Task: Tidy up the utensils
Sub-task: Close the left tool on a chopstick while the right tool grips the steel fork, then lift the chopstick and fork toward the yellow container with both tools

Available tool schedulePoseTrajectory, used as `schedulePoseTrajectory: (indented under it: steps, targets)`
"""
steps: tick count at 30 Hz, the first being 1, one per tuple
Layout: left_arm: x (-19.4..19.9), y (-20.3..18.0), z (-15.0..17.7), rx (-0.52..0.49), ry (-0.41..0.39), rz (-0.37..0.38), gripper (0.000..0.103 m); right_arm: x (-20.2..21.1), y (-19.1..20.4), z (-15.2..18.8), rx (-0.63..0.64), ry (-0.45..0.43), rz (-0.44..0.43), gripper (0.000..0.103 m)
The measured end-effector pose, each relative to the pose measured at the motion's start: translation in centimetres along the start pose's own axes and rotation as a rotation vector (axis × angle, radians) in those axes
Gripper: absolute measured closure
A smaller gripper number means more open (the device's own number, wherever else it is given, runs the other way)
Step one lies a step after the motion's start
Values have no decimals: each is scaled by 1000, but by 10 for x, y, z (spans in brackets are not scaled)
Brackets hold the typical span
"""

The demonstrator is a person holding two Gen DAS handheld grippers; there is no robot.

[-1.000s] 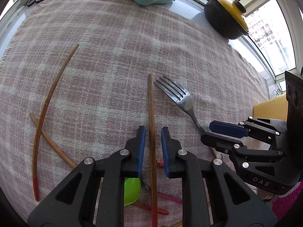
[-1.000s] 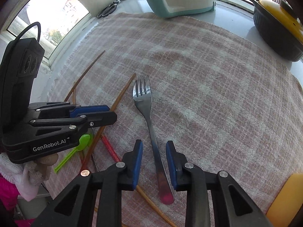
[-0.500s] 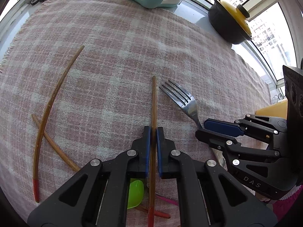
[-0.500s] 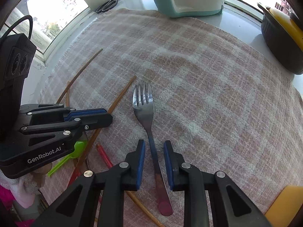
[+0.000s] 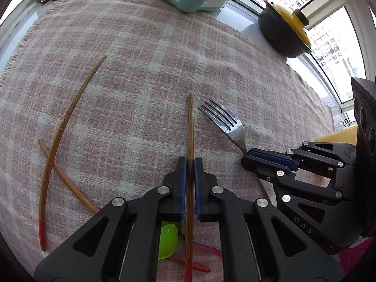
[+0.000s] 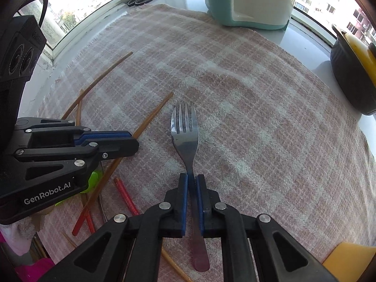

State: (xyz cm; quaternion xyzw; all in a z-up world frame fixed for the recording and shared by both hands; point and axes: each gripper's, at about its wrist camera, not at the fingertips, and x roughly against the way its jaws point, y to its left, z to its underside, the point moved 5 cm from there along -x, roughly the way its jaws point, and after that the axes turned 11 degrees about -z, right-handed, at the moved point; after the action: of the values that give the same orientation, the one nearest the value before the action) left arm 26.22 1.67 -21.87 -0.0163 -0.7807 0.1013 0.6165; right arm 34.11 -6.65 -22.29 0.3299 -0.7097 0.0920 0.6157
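On the plaid cloth [image 5: 145, 75], both grippers have a utensil pinched at once. Left gripper [image 5: 190, 164] is closed on a chopstick [image 5: 190, 122] at mid-length, its red end trailing back over the green spoon [image 5: 167, 239]. Right gripper [image 6: 191, 183] is closed on the fork [image 6: 185, 129] at its neck, tines pointing away, handle running back between the jaws. Fork and chopstick lie near each other, both seemingly flat on the cloth. Two more chopsticks [image 5: 58, 136] lie crossed well to the left. The grasp step looks done; next comes a level lift of each, since the thin chopstick could pivot in the pads, then carrying them to their places.
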Motion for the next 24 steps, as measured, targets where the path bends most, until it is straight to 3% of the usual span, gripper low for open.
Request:
schedulePoseTrajectory:
  steps: [1,3,6,11,24]
  targets:
    - [0,0,0,1,0,1,99,-1,0,-1,-7,-4,-2,97]
    - [0,0,0,5,-1,5,99,0,-1,-3,-16,-17,-3,84]
    - [0,0,1,5,-3,6,99,-2,1,-6,0,-22,9,83]
    - [1,1,1,11,-5,13,99,-3,1,-14,-3,-24,11,97]
    - [11,4,1,32,-31,24,99,7,-1,-4,-47,-72,-3,99]
